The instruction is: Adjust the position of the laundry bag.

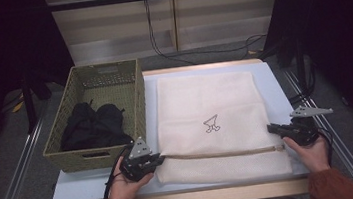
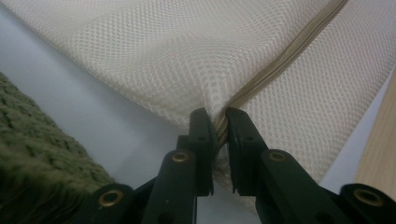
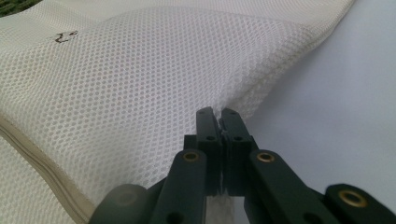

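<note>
A cream mesh laundry bag [image 1: 215, 125] lies flat at the centre of the pale grey surface [image 1: 272, 76], a rectangle of fine honeycomb netting with a small dark printed emblem [image 1: 211, 123] in its middle and a tan zipper [image 1: 221, 153] running across near its 6 o'clock edge. At the bag's 8 o'clock corner, the left hand-held gripper [image 1: 160, 158] is clamped on the zipper's end, puckering the mesh. At 4 o'clock, the right hand-held gripper [image 1: 271, 128] pinches the bag's side edge, jaws pressed together on netting. Off at 9 o'clock stands a woven olive basket [image 1: 137, 101] holding crumpled black fabric [image 1: 92, 124].
</note>
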### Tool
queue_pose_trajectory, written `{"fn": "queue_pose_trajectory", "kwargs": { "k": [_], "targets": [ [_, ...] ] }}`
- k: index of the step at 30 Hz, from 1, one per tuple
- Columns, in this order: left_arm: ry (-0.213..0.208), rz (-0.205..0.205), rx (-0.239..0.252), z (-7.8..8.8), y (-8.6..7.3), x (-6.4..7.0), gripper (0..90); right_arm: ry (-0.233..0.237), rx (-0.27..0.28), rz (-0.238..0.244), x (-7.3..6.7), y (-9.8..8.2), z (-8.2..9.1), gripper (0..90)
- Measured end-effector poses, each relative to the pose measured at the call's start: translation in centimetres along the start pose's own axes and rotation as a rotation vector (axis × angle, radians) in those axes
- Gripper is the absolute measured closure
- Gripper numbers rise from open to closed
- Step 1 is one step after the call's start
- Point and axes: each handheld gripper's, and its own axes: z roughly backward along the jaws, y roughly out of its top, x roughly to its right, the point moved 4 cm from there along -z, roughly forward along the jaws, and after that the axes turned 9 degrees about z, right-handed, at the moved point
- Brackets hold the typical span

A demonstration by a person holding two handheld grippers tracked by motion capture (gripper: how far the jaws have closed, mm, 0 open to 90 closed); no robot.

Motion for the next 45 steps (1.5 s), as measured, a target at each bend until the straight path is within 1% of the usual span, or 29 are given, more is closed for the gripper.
{"fn": "queue_pose_trajectory", "kwargs": {
  "k": [1, 2, 3, 5, 7, 8, 9, 10, 11, 12, 13, 15, 18, 20, 22, 23, 25, 26, 30, 31, 32, 34, 38, 39, 40, 41, 43, 44, 45],
  "targets": [
    [0.007, 0.002, -0.002, 0.1, -0.1, -0.1, 81.0, 0.002, 0.004, 0.004, -0.1, 0.1, 0.0, 87.8],
    [0.000, 0.006, 0.004, 0.2, -0.2, -0.1, 81.0, 0.010, 0.001, 0.002, -0.2, 0.1, -0.1, 87.8],
    [0.003, 0.012, -0.003, 0.2, -0.3, -0.1, 81.0, 0.010, 0.002, 0.005, -0.3, 0.1, -0.1, 87.8],
    [0.012, 0.002, -0.012, 0.3, -0.5, -0.2, 81.0, 0.010, -0.003, 0.007, -0.5, 0.1, -0.2, 87.8],
    [0.002, 0.011, -0.002, 0.3, -0.6, -0.3, 81.0, 0.018, -0.006, 0.013, -0.6, 0.1, -0.4, 87.8],
    [0.011, 0.011, -0.011, 0.4, -0.6, -0.3, 81.0, 0.016, -0.006, 0.011, -0.7, 0.1, -0.4, 87.8],
    [0.010, 0.011, -0.009, 0.4, -0.6, -0.4, 81.0, 0.011, -0.002, 0.013, -0.7, 0.2, -0.4, 87.8],
    [0.002, 0.014, -0.005, 0.4, -0.6, -0.4, 81.0, 0.020, -0.008, 0.014, -0.8, 0.2, -0.5, 87.8],
    [0.018, 0.009, -0.009, 0.5, -0.7, -0.5, 80.9, 0.017, -0.009, 0.020, -0.8, 0.2, -0.6, 87.8],
    [0.016, 0.009, -0.020, 0.5, -0.8, -0.5, 80.9, 0.017, -0.010, 0.017, -0.9, 0.2, -0.7, 87.8],
    [0.008, 0.011, -0.016, 0.5, -0.9, -0.5, 80.9, 0.021, -0.012, 0.022, -0.9, 0.2, -0.9, 87.8],
    [0.009, 0.021, -0.024, 0.6, -1.1, -0.6, 80.9, 0.026, -0.020, 0.026, -1.0, 0.2, -1.2, 87.8],
    [0.018, 0.023, -0.026, 0.8, -1.2, -0.8, 80.8, 0.025, -0.028, 0.036, -1.2, 0.3, -1.6, 87.8],
    [0.038, 0.023, -0.037, 0.9, -1.3, -0.9, 80.8, 0.031, -0.027, 0.029, -1.3, 0.4, -1.6, 87.8],
    [0.042, 0.024, -0.033, 0.9, -1.4, -0.9, 80.8, 0.032, -0.025, 0.035, -1.6, 0.4, -1.6, 87.8],
    [0.026, 0.030, -0.027, 0.9, -1.4, -0.9, 80.8, 0.034, -0.029, 0.033, -1.6, 0.4, -1.6, 87.8],
    [0.034, 0.019, -0.028, 1.2, -1.4, -1.0, 80.8, 0.030, -0.028, 0.041, -1.6, 0.4, -1.8, 87.8],
    [0.028, 0.021, -0.022, 1.2, -1.5, -1.1, 80.7, 0.037, -0.025, 0.036, -1.7, 0.4, -1.8, 87.8],
    [0.042, 0.036, -0.030, 1.3, -1.9, -1.4, 80.6, 0.049, -0.032, 0.055, -2.1, 0.5, -2.2, 87.8],
    [0.040, 0.033, -0.034, 1.3, -1.9, -1.4, 80.6, 0.047, -0.032, 0.050, -2.2, 0.5, -2.3, 87.8],
    [0.043, 0.028, -0.039, 1.4, -2.0, -1.5, 80.5, 0.043, -0.039, 0.058, -2.3, 0.5, -2.4, 87.8],
    [0.034, 0.034, -0.043, 1.4, -2.2, -1.5, 80.2, 0.049, -0.040, 0.062, -2.3, 0.5, -2.5, 87.8],
    [0.048, 0.045, -0.057, 1.4, -2.6, -1.7, 79.5, 0.048, -0.061, 0.068, -2.6, 0.4, -3.0, 87.8],
    [0.044, 0.040, -0.063, 1.3, -2.7, -1.8, 79.5, 0.052, -0.066, 0.079, -2.7, 0.4, -3.1, 87.8],
    [0.039, 0.050, -0.064, 1.2, -2.8, -1.8, 79.3, 0.050, -0.072, 0.079, -2.7, 0.4, -3.3, 87.8],
    [0.037, 0.044, -0.066, 1.2, -2.8, -1.9, 79.1, 0.048, -0.077, 0.078, -2.7, 0.3, -3.4, 87.7],
    [0.038, 0.049, -0.070, 1.2, -3.0, -2.0, 79.0, 0.052, -0.082, 0.082, -2.7, 0.3, -3.6, 87.7],
    [0.046, 0.053, -0.081, 1.1, -3.1, -2.1, 78.6, 0.052, -0.082, 0.078, -2.8, 0.3, -3.7, 87.7],
    [0.040, 0.053, -0.088, 1.1, -3.2, -2.2, 78.1, 0.054, -0.086, 0.080, -2.8, 0.3, -3.8, 87.6]
  ]
}}
